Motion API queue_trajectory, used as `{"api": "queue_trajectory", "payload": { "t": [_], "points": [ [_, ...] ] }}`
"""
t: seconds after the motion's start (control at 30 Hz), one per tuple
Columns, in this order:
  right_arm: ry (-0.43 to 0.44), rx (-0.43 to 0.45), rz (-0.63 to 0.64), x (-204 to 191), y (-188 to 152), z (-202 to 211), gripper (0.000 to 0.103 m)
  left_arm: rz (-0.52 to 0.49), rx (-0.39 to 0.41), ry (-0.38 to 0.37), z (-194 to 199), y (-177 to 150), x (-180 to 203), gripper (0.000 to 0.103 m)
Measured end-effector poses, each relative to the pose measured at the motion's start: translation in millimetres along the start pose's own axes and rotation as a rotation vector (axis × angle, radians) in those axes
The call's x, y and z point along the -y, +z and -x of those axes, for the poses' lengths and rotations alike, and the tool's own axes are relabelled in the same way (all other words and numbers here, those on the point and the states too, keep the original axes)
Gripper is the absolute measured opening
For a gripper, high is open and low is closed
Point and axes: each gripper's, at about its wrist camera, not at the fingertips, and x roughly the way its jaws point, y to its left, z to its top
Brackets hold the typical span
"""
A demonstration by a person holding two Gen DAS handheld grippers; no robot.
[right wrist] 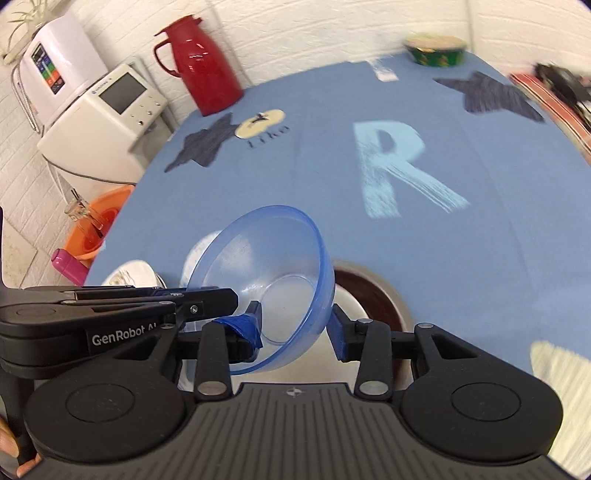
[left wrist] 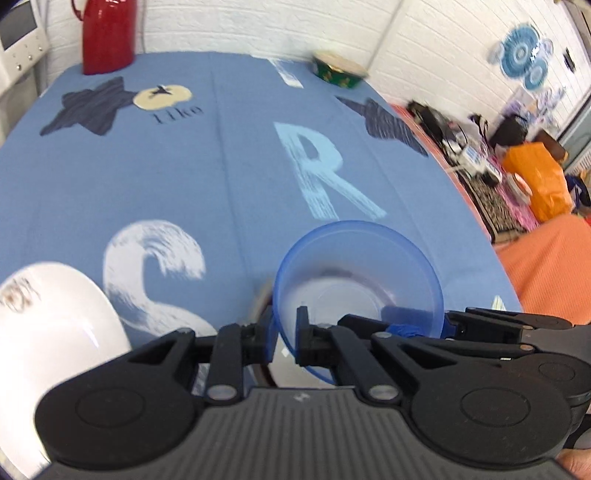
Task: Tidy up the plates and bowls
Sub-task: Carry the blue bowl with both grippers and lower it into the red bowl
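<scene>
1. My left tongs (left wrist: 282, 338) sit at the bottom middle of the left view. They are almost closed, and the left wall of the blue bowl (left wrist: 354, 266) is pinched between the two tips.
2. My right tongs (right wrist: 295, 328) sit at the bottom middle of the right view. They are partly open. One tip, wrapped in blue tape, is inside the bowl, and the other tip is outside its right wall. I cannot tell if they squeeze the wall or only stand on both sides of it.
3. The blue bowl is see-through and empty. It is in the lower middle of both views, tipped to one side, with both tongs at its rim.
4. Just behind the bowl in the right view, a plate with a dark brown rim (right wrist: 373, 291) lies on the worktop (left wrist: 221, 166), which has a blue cloth with big letters.
5. A white plate (left wrist: 55, 332) shows in the lower left of the left view.
6. Far back on the worktop, a red jug (left wrist: 105, 33) stands at the upper left and a green bowl (left wrist: 338, 70) at the upper right. Both are well apart from the blue bowl.
</scene>
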Motion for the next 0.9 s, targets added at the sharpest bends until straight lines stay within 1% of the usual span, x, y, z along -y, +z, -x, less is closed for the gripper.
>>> {"api": "queue_trajectory", "payload": {
  "t": [0.1,0.2,0.3,0.4,0.47,0.5,0.6,0.67,0.7,0.73,0.77,0.83,0.9],
  "points": [
    [0.002,-0.004,-0.027,8.4,-11.3,0.3,0.023,-0.01,-0.013,0.01,-4.7,-9.9,7.3,0.0],
    [0.027,-0.001,-0.028,11.4,-16.8,-2.5,0.023,-0.018,-0.013,0.04,-7.8,-14.0,7.4,0.0],
    [0.035,0.005,-0.02,13.4,-19.7,-4.4,0.022,-0.007,-0.029,0.033,-15.1,-14.0,1.3,0.0],
    [0.049,0.009,-0.053,18.6,-21.2,-2.5,0.022,-0.008,-0.027,0.014,-15.6,-14.0,-1.1,0.001],
    [0.051,0.016,-0.077,21.1,-21.7,1.9,0.022,-0.009,-0.021,0.007,-14.6,-13.9,-0.8,0.008],
    [0.045,0.023,-0.077,20.8,-21.7,4.5,0.022,-0.009,-0.019,0.004,-13.9,-13.8,-0.5,0.01],
    [0.02,0.04,-0.05,17.7,-19.9,9.7,0.023,-0.008,-0.014,-0.001,-12.3,-13.2,-0.4,0.018],
    [-0.007,0.049,-0.039,17.2,-18.7,13.0,0.024,-0.009,0.002,-0.004,-8.9,-13.4,0.1,0.031],
    [-0.022,0.06,-0.025,17.0,-17.8,15.1,0.024,-0.015,0.01,-0.004,-6.8,-13.7,0.7,0.036],
    [-0.031,0.07,-0.022,18.4,-17.3,17.3,0.024,-0.022,0.022,0.003,-4.3,-14.0,1.7,0.045],
    [-0.035,0.076,-0.03,21.0,-16.8,19.0,0.024,-0.029,0.04,0.03,-1.8,-14.6,3.1,0.056],
    [-0.017,0.075,-0.06,26.7,-16.3,20.5,0.024,-0.054,0.075,0.043,2.2,-14.8,5.4,0.059],
    [-0.008,0.078,-0.074,28.4,-18.0,21.6,0.025,-0.05,0.073,0.032,3.5,-13.8,3.3,0.059]
  ]
}}
